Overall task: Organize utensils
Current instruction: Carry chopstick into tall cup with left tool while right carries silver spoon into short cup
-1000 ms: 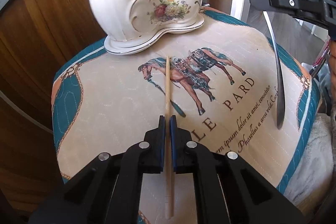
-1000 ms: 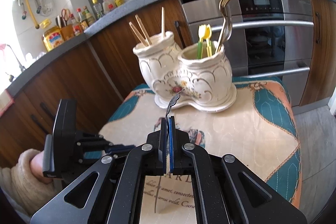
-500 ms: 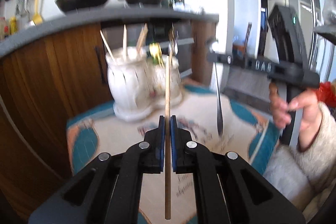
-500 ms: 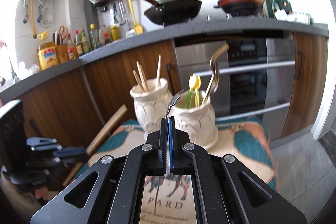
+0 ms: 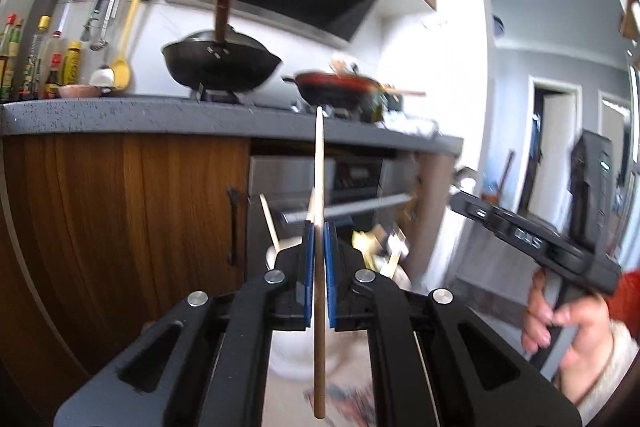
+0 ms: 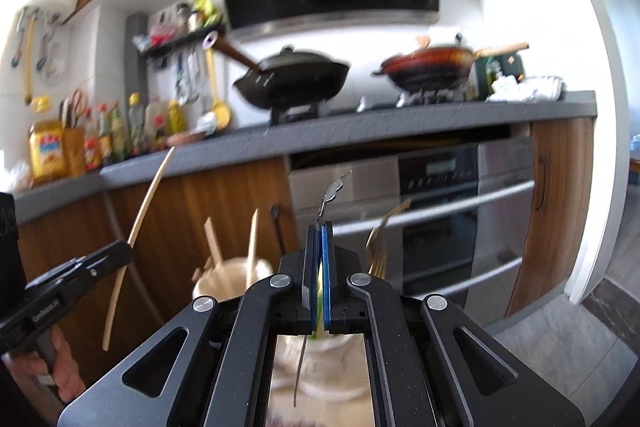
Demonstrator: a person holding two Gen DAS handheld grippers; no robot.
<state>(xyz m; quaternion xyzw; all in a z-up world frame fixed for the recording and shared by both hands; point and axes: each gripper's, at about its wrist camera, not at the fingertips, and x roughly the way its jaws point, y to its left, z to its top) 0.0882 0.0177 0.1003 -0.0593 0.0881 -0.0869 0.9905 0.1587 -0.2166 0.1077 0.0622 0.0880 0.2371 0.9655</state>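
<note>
My left gripper (image 5: pixel 317 227) is shut on a wooden chopstick (image 5: pixel 319 167) and holds it upright, raised above the white ceramic utensil holder (image 5: pixel 288 359), which is mostly hidden behind the fingers. My right gripper (image 6: pixel 319 227) is shut on a thin metal utensil (image 6: pixel 332 193) whose handle hangs below the jaws, over the holder (image 6: pixel 224 279). The holder has chopsticks (image 6: pixel 252 247) in its left pot and a gold fork (image 6: pixel 380 239) in its right pot. The left gripper with the chopstick (image 6: pixel 136 235) shows at the left of the right wrist view.
A grey kitchen counter (image 6: pixel 360 123) with a black wok (image 6: pixel 292 79) and a red pan (image 6: pixel 432 63) runs behind. An oven (image 6: pixel 460 203) and wood cabinets (image 5: pixel 120 219) stand below it. The right gripper (image 5: pixel 520 239) and hand show at the right of the left wrist view.
Both grippers have lifted and tilted up with their utensils, from the printed cloth to above the holder. The chopstick has left the cloth.
</note>
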